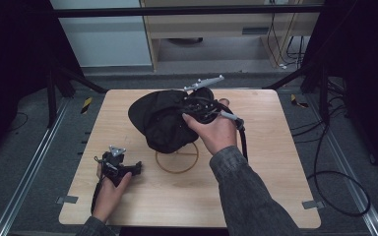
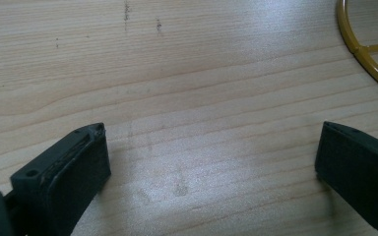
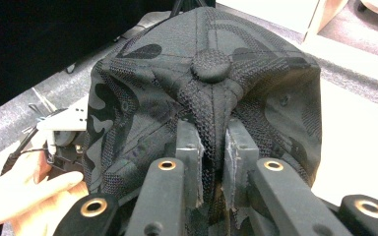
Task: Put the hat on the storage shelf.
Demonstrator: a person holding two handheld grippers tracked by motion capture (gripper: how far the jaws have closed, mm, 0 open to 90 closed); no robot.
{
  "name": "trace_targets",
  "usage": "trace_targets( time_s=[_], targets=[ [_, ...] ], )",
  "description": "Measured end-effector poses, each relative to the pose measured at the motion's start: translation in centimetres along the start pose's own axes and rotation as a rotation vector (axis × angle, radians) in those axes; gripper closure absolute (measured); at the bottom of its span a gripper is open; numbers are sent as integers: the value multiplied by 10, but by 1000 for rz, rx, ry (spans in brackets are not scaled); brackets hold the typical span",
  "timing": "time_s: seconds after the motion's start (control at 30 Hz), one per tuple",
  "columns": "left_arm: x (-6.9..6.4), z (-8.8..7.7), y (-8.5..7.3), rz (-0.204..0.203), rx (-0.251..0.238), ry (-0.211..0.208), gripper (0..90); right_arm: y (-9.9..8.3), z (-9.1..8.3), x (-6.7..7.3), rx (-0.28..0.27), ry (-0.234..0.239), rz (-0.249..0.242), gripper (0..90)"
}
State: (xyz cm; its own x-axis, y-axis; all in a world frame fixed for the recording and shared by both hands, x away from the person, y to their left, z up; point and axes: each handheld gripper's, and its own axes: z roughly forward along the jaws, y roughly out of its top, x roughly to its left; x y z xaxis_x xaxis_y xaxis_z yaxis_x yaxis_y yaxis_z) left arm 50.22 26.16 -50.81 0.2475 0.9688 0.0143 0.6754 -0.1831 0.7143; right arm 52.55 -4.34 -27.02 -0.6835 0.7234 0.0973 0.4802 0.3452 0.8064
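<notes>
Cap [image 1: 160, 120] pinched in right claw [image 3: 211, 162] above the yellow stand [image 1: 177, 157]; next, lower it on; left claw [image 2: 211, 162] rests open.

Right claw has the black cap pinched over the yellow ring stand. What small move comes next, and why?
Probably lower the cap straight toward the ring stand. The right claw pinches a fold of its crown, it hangs above the stand's ring, and the left claw rests open on the table.

Tabletop [image 1: 275, 162]: light wood, rounded corners, faint scuffs in the grain. Yellow wire ring stand [image 1: 177, 160] rests on it near centre. Left gripper [image 1: 137, 168] rests at the front-left area, hand around it.
</notes>
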Motion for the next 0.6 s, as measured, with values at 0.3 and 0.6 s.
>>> trace_targets(
  time_s=[0.3,0.6],
  targets=[
    [0,0,0,1,0,0,0,1,3,-3,5,0,1,828],
    [0,0,0,4,3,-1,0,1,3,-6,11,-4,1,808]
  ],
)
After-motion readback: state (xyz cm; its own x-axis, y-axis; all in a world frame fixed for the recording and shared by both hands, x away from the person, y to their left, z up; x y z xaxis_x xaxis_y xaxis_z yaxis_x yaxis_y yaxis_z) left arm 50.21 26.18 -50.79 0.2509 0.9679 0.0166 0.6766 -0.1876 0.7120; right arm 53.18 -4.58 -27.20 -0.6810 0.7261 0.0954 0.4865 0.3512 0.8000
